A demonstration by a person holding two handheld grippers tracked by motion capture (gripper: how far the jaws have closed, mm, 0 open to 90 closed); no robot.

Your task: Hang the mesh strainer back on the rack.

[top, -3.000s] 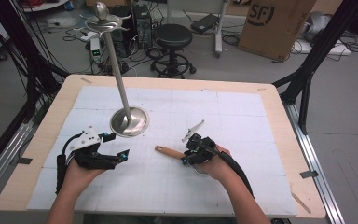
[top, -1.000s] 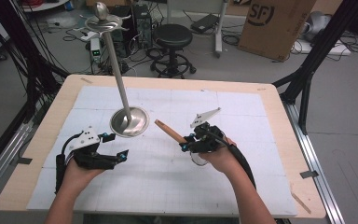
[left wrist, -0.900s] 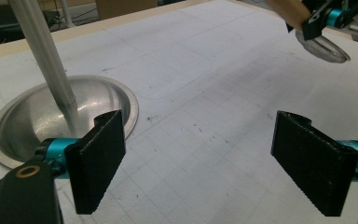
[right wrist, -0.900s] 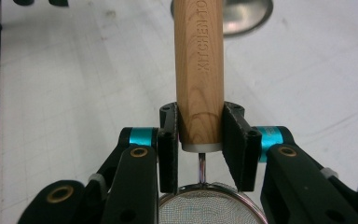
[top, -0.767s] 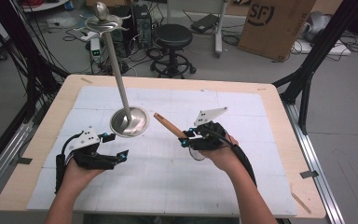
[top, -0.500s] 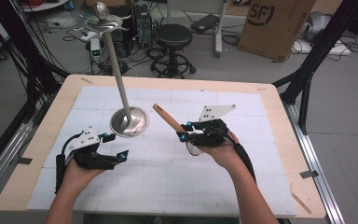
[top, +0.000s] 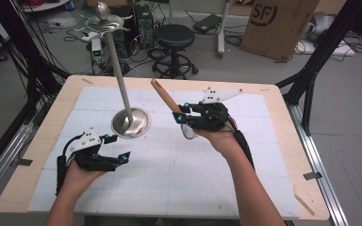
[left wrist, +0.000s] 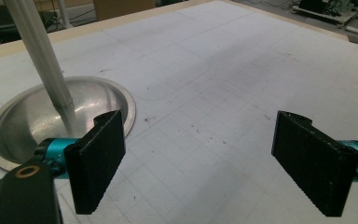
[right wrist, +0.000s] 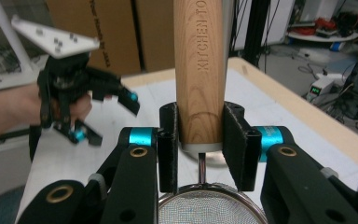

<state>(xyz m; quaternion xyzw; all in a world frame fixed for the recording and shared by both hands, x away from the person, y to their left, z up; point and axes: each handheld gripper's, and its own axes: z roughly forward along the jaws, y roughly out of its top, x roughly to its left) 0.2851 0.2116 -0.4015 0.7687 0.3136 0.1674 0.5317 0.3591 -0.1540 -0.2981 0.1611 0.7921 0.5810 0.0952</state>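
My right fingers (right wrist: 168, 140) are clenched on the wooden handle (right wrist: 200, 70) of a small mesh strainer (right wrist: 209, 207), gripping it just above the metal collar; my left fingers (left wrist: 98, 163) are spread wide with nothing between them.

Surroundings: a metal stand (top: 131, 123) with a dished round base and a tall, leaning pole sits on the white gridded mat (top: 179, 183) that covers the surface (top: 290, 141), just ahead of my left gripper (top: 115, 148). A black stool (top: 174, 37) and a cardboard box (top: 278, 23) stand on the floor beyond the far edge.

Pose: my left hand (top: 75, 176) lies low near the front left of the mat, its gripper pointing toward the stand's base. My right hand (top: 219, 136) is raised mid-mat, to the right of the stand. The right gripper (top: 181, 117) carries the strainer clear of the mat, handle slanting up and away toward the far left, mesh bowl hanging beneath the gripper.
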